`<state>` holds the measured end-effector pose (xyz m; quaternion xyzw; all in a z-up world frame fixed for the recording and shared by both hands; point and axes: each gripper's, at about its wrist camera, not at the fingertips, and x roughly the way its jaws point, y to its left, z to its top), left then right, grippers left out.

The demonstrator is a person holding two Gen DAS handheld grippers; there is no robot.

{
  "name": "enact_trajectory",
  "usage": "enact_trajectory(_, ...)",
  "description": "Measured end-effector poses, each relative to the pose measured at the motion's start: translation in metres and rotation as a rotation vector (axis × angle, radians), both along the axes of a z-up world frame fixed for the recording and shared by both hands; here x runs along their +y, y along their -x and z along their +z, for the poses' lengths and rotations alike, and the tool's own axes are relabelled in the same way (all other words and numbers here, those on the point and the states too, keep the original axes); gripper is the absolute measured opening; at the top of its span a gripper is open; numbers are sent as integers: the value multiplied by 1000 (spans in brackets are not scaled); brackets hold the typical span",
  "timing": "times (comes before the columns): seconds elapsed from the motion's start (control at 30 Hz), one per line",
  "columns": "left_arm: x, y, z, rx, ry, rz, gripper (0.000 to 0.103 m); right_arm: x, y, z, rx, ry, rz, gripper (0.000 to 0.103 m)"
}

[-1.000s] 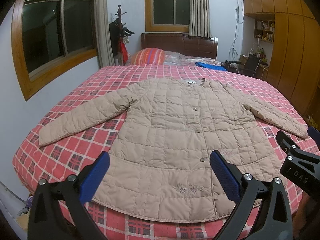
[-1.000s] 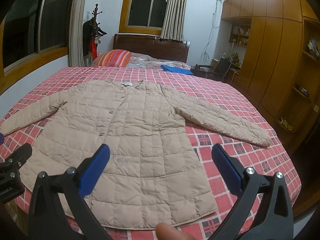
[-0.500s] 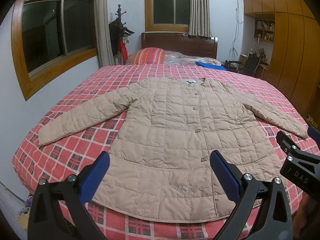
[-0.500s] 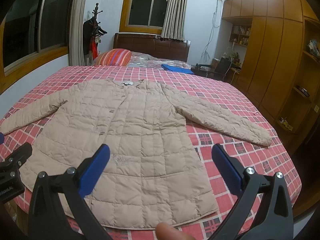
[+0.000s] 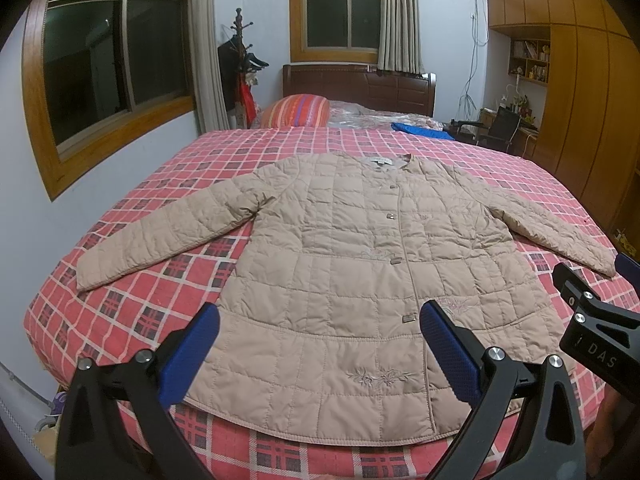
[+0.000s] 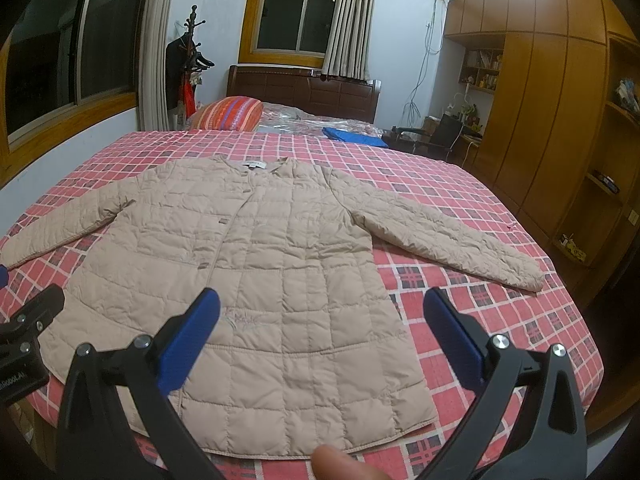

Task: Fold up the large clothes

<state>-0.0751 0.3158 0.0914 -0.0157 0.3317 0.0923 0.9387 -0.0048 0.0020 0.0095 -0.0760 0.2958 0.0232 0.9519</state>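
A beige quilted jacket (image 5: 352, 264) (image 6: 248, 264) lies flat and buttoned on the bed, front up, collar toward the headboard, both sleeves spread out to the sides. My left gripper (image 5: 320, 344) hovers open above the jacket's hem, left of the button line, nothing between its blue pads. My right gripper (image 6: 320, 332) is open too, held over the hem's right half. Each gripper's black frame shows at the edge of the other's view. A fingertip (image 6: 340, 462) pokes in at the bottom of the right wrist view.
The bed (image 5: 132, 312) has a red checked cover and a dark wooden headboard (image 5: 360, 84). A striped pillow (image 5: 296, 110) and a blue cloth (image 5: 420, 130) lie near the headboard. A wall with windows runs along the left; wooden wardrobes (image 6: 552, 120) stand at the right.
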Motion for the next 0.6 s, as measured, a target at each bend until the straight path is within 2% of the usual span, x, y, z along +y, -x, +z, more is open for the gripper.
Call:
enact_trajectory(0.47, 2, -1, 1, 4, 2, 15, 100, 0, 0, -1, 3, 1, 1, 101)
enact_trajectory(0.6, 8, -3, -11, 12, 16, 28, 100, 0, -1, -3, 3, 1, 0, 101)
